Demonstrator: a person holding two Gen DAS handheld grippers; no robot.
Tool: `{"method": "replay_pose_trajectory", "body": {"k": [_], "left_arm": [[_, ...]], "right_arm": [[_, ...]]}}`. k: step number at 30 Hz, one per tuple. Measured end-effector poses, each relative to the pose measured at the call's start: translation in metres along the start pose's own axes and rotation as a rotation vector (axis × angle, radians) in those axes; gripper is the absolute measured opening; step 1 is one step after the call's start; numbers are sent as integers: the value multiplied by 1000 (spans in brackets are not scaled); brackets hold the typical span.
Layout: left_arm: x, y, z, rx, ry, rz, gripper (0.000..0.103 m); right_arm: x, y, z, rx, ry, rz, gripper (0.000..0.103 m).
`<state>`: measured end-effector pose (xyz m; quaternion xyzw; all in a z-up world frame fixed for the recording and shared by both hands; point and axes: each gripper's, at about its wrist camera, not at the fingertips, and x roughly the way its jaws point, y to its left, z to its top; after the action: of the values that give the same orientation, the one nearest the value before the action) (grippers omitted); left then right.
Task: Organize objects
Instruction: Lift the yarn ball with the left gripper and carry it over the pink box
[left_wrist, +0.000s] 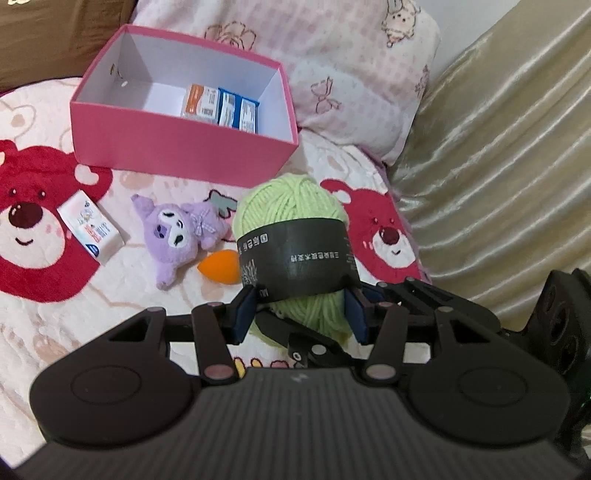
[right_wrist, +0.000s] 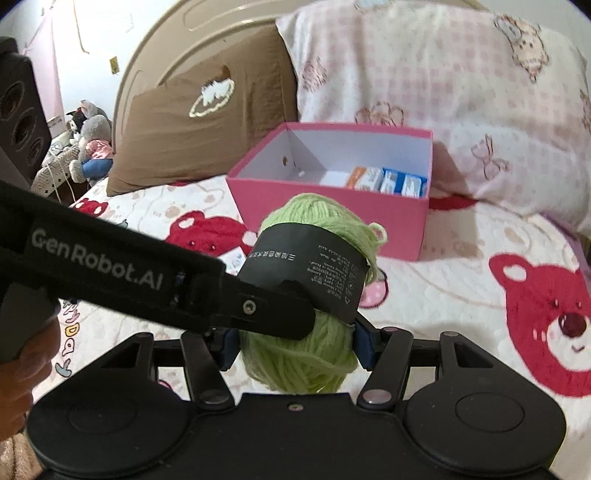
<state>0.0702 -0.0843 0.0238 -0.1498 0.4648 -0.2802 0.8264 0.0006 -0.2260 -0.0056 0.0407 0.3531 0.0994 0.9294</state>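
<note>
Held: a green yarn ball (left_wrist: 291, 236) is clamped by both the left gripper (left_wrist: 299, 314) and right gripper (right_wrist: 295, 347), lifted short of the pink box (left_wrist: 184, 147).
Risk: soft yarn could be squeezed loose, or its black label (right_wrist: 310, 273) slid off, if grips diverge.

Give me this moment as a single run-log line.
left claw: shut on green yarn ball | right claw: shut on it too | pink box: open, small cartons inside | yarn not yet boxed

Yarn ball (right_wrist: 306, 354) partly hidden behind left gripper (right_wrist: 280, 314); label print unreadable.
</note>
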Motion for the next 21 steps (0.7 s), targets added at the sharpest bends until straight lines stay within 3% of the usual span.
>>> {"method": "replay_pose_trajectory", "body": {"k": [13, 21], "left_arm": [[-30, 3, 19, 18, -71, -2, 51], [-38, 17, 39, 10, -90, -3, 52]], "right_arm": [[-8, 15, 23, -66, -89, 28, 65], [1, 21, 45, -70, -93, 46, 65]]}}
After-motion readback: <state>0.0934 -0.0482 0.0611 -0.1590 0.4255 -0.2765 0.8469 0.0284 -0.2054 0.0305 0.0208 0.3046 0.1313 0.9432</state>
